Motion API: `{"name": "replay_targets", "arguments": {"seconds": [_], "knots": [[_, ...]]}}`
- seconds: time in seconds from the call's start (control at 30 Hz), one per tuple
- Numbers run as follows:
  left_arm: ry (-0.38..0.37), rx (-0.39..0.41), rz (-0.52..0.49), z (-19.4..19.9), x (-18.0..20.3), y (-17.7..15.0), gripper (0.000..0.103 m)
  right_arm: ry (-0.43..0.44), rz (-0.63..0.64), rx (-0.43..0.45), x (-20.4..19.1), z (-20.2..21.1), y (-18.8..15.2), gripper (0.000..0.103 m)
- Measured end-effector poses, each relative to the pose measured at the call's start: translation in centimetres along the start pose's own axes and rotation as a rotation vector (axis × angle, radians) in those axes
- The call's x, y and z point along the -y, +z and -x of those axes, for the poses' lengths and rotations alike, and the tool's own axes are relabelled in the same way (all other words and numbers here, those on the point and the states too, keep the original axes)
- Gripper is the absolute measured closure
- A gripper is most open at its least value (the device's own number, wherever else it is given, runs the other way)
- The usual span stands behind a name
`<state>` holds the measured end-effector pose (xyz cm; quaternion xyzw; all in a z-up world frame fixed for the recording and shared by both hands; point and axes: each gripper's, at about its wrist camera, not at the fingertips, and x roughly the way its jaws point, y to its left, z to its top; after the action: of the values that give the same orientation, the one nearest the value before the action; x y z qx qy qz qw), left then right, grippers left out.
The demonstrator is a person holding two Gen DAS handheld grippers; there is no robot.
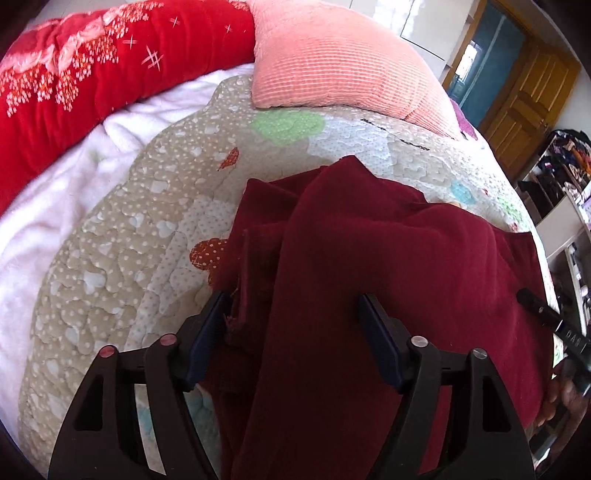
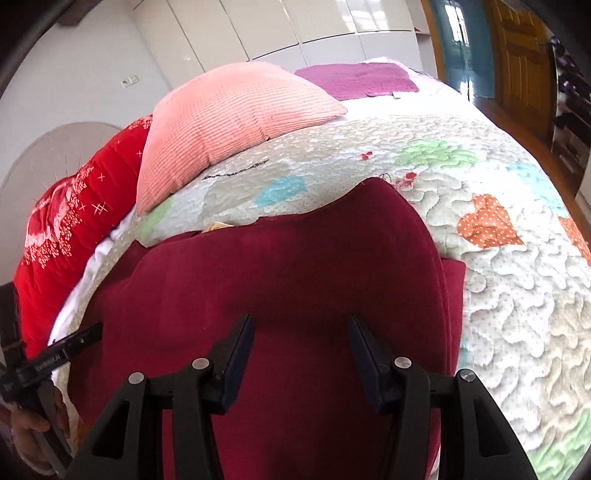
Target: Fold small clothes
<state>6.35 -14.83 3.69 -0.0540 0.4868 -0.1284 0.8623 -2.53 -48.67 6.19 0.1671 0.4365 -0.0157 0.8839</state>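
Maroon knit garment [image 1: 369, 258] on the bed [image 1: 147, 221]: soft, limp, light. Both tools wide, left tool [image 1: 293, 317] and right tool [image 2: 301, 345] holding nothing; grab the hem corners low in frame

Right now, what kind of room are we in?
Most likely a home bedroom. A patchwork quilt covers a bed, a pink pillow and red blanket lie on it, and white wardrobe doors line the wall.

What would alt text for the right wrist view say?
Open right tongs hover over a dark red garment spread on a quilted patchwork bedspread. A pink pillow and red blanket lie beyond; the left tongs show at the left edge.
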Motion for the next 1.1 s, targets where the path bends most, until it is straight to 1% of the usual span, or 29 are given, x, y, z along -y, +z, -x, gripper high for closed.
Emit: {"name": "replay_targets", "arguments": {"seconds": [0.1,0.13,0.17,0.23,0.27,0.33,0.37,0.43,0.5,0.53,0.67,0.73,0.8,0.83,0.87,0.9,0.93,1.0,1.03,1.1], "knots": [[-0.022,-0.006,0.012,0.3,-0.4,-0.1,0.029,-0.055,0.054,-0.028,-1.4,-0.3,0.3,0.052],[-0.024,-0.011,0.005,0.6,-0.5,-0.3,0.029,-0.06,0.06,-0.034,-1.8,-0.2,0.6,0.052],[-0.023,-0.014,-0.002,0.9,-0.6,-0.6,0.029,-0.046,0.06,-0.035,-2.3,0.1,0.7,0.052],[-0.021,-0.012,0.003,1.6,-1.2,-1.4,0.029,0.022,0.054,-0.021,-3.5,0.7,0.9,0.052],[-0.039,-0.014,0.018,1.9,-1.6,-1.9,0.029,0.066,0.072,-0.018,-4.9,0.9,1.2,0.052],[-0.074,-0.013,0.055,2.2,-2.5,-2.7,0.029,0.121,0.105,-0.034,-7.3,0.5,1.4,0.052],[-0.086,-0.011,0.065,2.4,-2.8,-3.2,0.029,0.177,0.121,-0.057,-9.2,-0.1,1.8,0.052],[-0.12,-0.014,0.07,2.5,-3.3,-4.1,0.029,0.255,0.126,-0.094,-11.7,-1.3,2.6,0.052],[-0.137,0.002,0.056,2.8,-3.4,-4.6,0.029,0.33,0.125,-0.138,-14.1,-3.1,3.9,0.052],[-0.145,0.01,0.045,2.9,-3.4,-4.8,0.029,0.348,0.128,-0.156,-15.0,-3.7,4.0,0.052],[-0.178,0.015,0.052,2.7,-3.7,-4.7,0.029,0.302,0.15,-0.208,-19.5,-7.7,5.6,0.052],[-0.197,0.007,0.051,2.8,-3.9,-4.5,0.029,0.295,0.133,-0.249,-20.7,-9.5,6.0,0.052],[-0.222,0.003,0.063,2.7,-4.4,-4.4,0.029,0.259,0.132,-0.294,-21.4,-11.6,6.4,0.052],[-0.232,0.003,0.075,2.7,-4.7,-4.3,0.029,0.231,0.149,-0.311,-22.1,-12.6,6.4,0.054],[-0.238,0.002,0.082,2.7,-4.8,-4.3,0.029,0.2,0.175,-0.321,-22.6,-13.5,6.3,0.059],[-0.24,0.001,0.083,2.7,-4.8,-4.3,0.029,0.172,0.19,-0.326,-22.8,-14.0,6.2,0.078],[-0.239,-0.001,0.079,2.7,-4.8,-4.3,0.029,0.117,0.213,-0.323,-22.9,-14.6,6.0,0.088],[-0.243,-0.005,0.08,2.9,-4.8,-4.3,0.029,0.114,0.22,-0.308,-22.9,-14.7,6.0,0.093],[-0.247,-0.007,0.086,3.0,-4.9,-4.2,0.029,0.126,0.215,-0.292,-22.9,-14.2,6.2,0.096],[-0.253,-0.008,0.098,3.1,-5.2,-4.1,0.029,0.168,0.217,-0.253,-23.2,-13.3,6.5,0.096]]}}
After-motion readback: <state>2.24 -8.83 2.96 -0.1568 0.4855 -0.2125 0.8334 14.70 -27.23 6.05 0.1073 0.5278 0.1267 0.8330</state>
